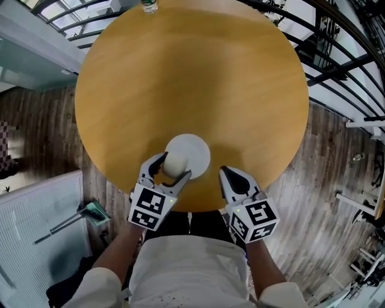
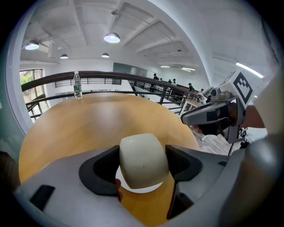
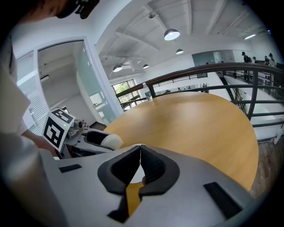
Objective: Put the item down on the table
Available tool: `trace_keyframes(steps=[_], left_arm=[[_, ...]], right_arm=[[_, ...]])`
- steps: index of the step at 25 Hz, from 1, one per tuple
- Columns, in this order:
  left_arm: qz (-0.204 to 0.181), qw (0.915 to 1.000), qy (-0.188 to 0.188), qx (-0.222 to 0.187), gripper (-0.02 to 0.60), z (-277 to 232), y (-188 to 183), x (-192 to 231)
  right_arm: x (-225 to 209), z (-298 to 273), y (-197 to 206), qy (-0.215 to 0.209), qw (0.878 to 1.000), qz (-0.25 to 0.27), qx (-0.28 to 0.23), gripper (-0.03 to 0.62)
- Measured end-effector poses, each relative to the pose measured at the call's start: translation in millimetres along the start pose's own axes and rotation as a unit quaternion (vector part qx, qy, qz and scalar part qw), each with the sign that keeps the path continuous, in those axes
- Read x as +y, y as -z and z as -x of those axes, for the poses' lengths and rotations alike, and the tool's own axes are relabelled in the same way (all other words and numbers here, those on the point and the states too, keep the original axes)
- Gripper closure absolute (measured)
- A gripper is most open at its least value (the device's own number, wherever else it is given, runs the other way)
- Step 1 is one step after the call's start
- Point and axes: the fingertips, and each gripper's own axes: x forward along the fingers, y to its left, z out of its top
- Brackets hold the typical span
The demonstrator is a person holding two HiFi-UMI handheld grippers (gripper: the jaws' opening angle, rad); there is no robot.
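Observation:
A cream-white rounded cup-like item (image 1: 175, 163) is clamped between the jaws of my left gripper (image 1: 172, 169), which is shut on its two sides. It hangs over the near-left rim of a white round saucer (image 1: 194, 151) on the round wooden table (image 1: 192, 84); whether it touches the saucer I cannot tell. The left gripper view shows the item (image 2: 143, 160) filling the jaws, with a sliver of the saucer (image 2: 146, 189) under it. My right gripper (image 1: 225, 172) is shut on nothing, to the right of the saucer near the table's front edge; its pads (image 3: 148, 165) meet.
A clear water bottle (image 1: 149, 6) stands at the table's far edge, also seen as a bottle (image 2: 77, 85) in the left gripper view. Black railings (image 1: 337, 54) curve behind the table. A dustpan (image 1: 93, 212) lies on the wooden floor at the left.

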Motion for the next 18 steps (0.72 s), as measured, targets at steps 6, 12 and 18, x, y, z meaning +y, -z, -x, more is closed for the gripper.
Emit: trace_keyframes(steps=[6,12,18], left_arm=[[-0.014,0.9998,-0.001,0.014,0.245,-13.0,7.8,0.6],[-0.018,0.9993,0.004,0.031,0.245,-27.9,19.1,3.5],[-0.030,0.9974,0.005,0.066,0.245,-44.8,31.7,4.7]], right_arm=[[-3.9,-9.9,2.5,-0.006,1.000,0.000,0.004,0.568],[-7.3,-14.0,8.6,-0.006,1.000,-0.003,0.014,0.568],[-8.4,-14.8,14.7,-0.009,1.000,-0.009,0.022,0.568]])
